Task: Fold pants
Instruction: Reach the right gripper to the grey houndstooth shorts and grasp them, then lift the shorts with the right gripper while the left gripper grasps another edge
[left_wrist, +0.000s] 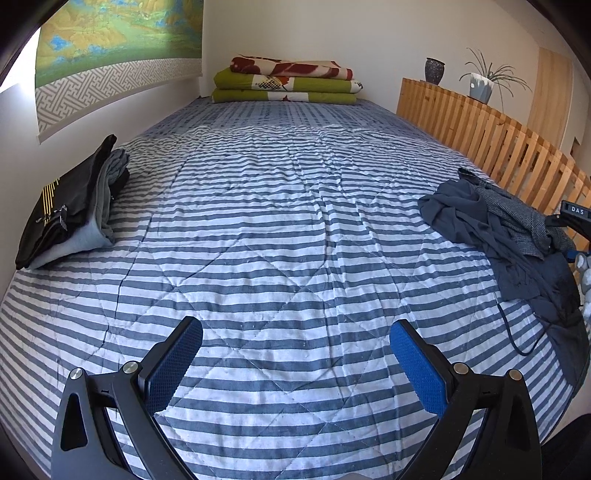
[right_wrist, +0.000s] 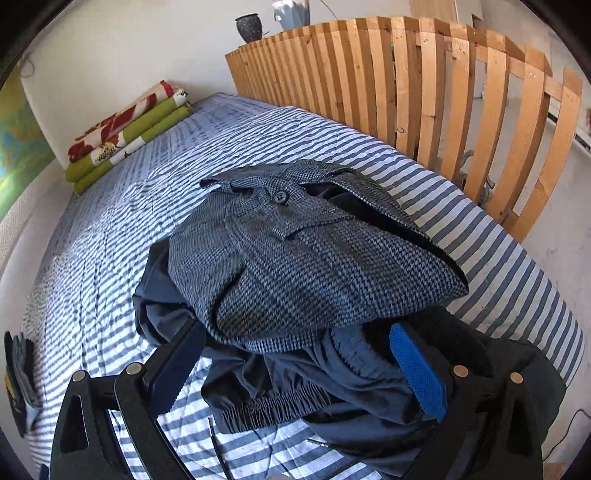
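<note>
on the bed: we see a blue-and-white striped quilt (left_wrist: 295, 229) with diamond stitching, soft and lightly creased, covering the whole surface.
left tongs: our left gripper (left_wrist: 295, 365) hangs over bare quilt, jaws spread wide, blue textured pads (left_wrist: 173, 365) facing each other with nothing between them.
right tongs: our right gripper (right_wrist: 295, 373) is also wide apart, low over the clothes heap, its pads either side of the cloth without closing on it.
pants: the blue-grey houndstooth woven trousers (right_wrist: 295, 266) lie crumpled on top of the heap near the bed's right edge, button and waistband up.
underneath: smooth dark navy pants with a gathered elastic waistband (right_wrist: 295, 391) spread beneath them.
left side: a folded stack of black and grey clothes (left_wrist: 70, 210) sits by the wall.
far end: folded green and red floral blankets (left_wrist: 284, 81).
right edge: a slatted pale wooden rail (right_wrist: 424, 92) stands just beyond the heap, with a dark speckled vase (left_wrist: 435, 70) on top.
</note>
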